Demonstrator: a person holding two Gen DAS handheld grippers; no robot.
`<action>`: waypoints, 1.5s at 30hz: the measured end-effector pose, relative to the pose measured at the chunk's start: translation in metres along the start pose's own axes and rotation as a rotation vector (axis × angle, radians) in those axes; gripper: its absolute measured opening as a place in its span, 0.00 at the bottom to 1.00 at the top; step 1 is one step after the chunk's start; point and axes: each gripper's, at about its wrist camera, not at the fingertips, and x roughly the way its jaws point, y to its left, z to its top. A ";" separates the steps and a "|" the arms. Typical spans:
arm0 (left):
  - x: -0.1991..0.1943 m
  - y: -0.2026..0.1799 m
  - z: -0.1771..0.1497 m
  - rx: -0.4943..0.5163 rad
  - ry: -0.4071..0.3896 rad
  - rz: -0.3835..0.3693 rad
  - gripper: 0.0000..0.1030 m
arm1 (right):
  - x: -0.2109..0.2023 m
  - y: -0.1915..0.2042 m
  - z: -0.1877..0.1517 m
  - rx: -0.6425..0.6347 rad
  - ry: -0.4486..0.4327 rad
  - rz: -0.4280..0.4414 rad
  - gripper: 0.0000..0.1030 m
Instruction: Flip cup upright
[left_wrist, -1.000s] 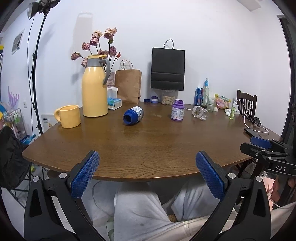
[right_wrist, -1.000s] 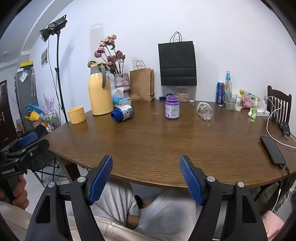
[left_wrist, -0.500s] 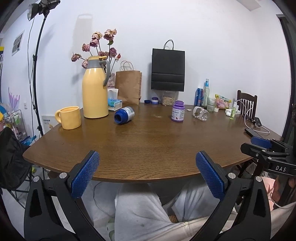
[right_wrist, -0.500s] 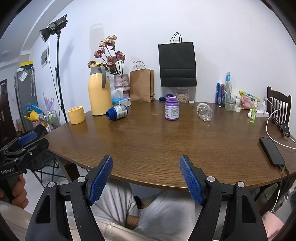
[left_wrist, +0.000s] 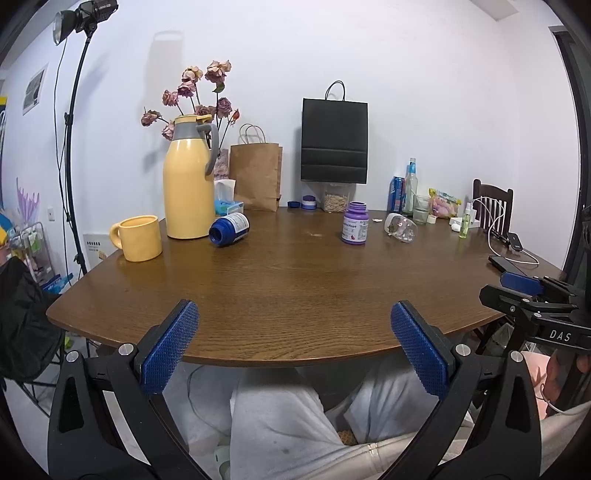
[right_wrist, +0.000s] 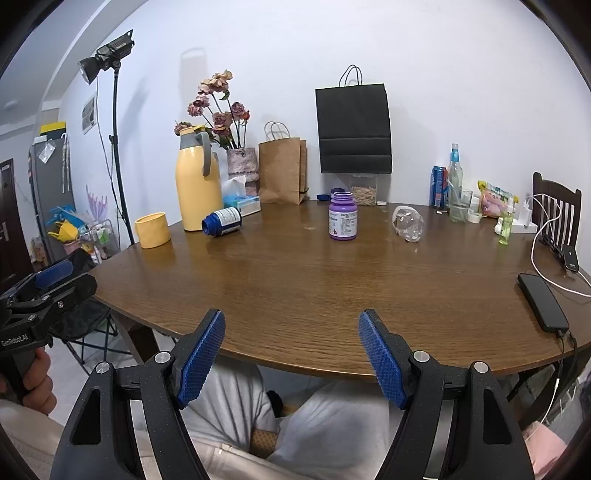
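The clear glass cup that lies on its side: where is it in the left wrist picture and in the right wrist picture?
Left wrist view: the clear glass cup lies right of centre, far across the table.
Right wrist view: the cup lies right of centre, also far across.
Shared landmark: the upright purple bottle stands just left of the cup in both.

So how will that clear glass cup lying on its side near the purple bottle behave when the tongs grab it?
The clear patterned glass cup lies on its side on the brown wooden table, so its round wall will probably roll if nudged. Being glass, it is likely rigid, smooth and breakable, so it may slip. Both the left tongs and the right tongs are open and well short of it.
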 end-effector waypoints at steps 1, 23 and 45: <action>0.000 0.000 0.000 0.000 0.000 0.000 1.00 | -0.001 0.000 0.000 0.001 -0.001 0.000 0.77; 0.003 0.003 0.001 -0.007 0.007 0.000 1.00 | -0.001 0.000 -0.001 0.005 0.005 0.001 0.77; -0.001 0.003 0.003 -0.009 0.005 -0.001 1.00 | 0.001 0.001 -0.002 0.004 0.007 0.001 0.77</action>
